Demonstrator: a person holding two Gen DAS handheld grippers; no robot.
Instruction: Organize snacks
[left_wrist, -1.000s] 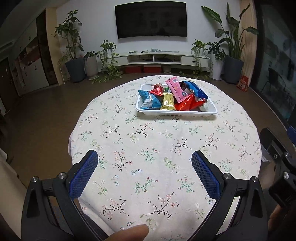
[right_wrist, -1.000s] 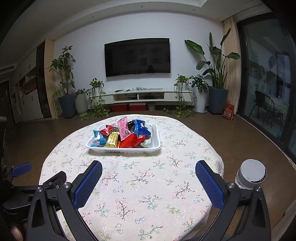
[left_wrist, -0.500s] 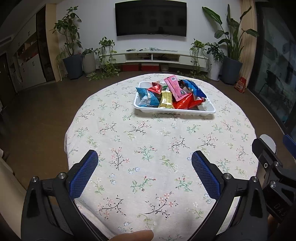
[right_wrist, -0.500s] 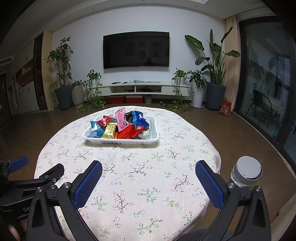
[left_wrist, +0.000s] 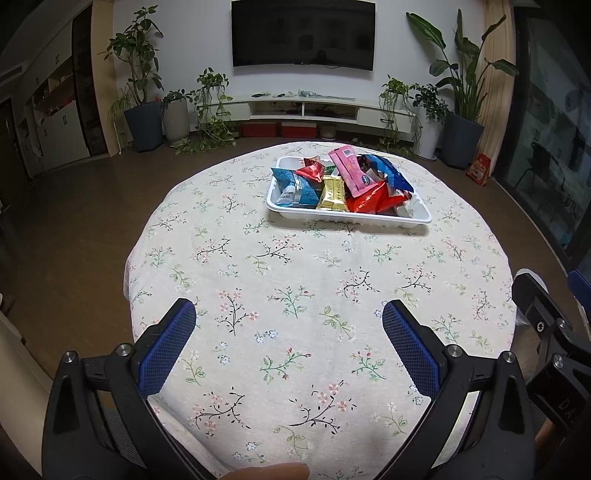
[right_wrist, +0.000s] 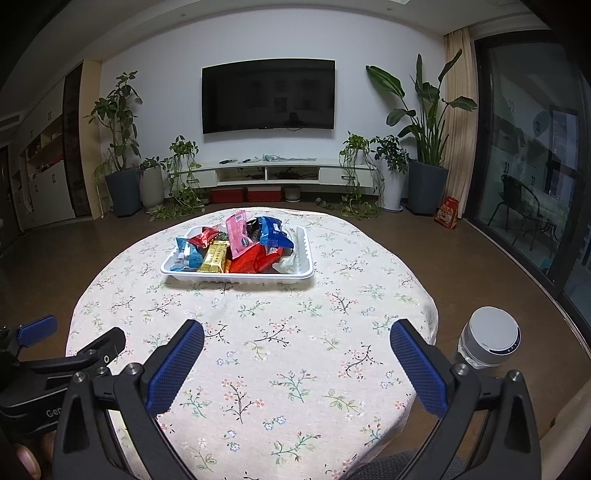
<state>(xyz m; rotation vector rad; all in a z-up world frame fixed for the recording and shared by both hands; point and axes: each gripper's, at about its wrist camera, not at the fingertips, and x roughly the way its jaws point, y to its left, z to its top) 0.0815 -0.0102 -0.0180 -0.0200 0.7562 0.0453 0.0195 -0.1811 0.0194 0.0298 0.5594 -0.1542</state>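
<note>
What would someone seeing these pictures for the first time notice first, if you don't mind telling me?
The eye goes first to the white tray heaped with bright snack packets, on the far half of the round table with the floral tablecloth. Next come the left gripper and right gripper, both with jaws wide open and empty above the table's near edge. A big dark TV hangs on the wall behind.
</note>
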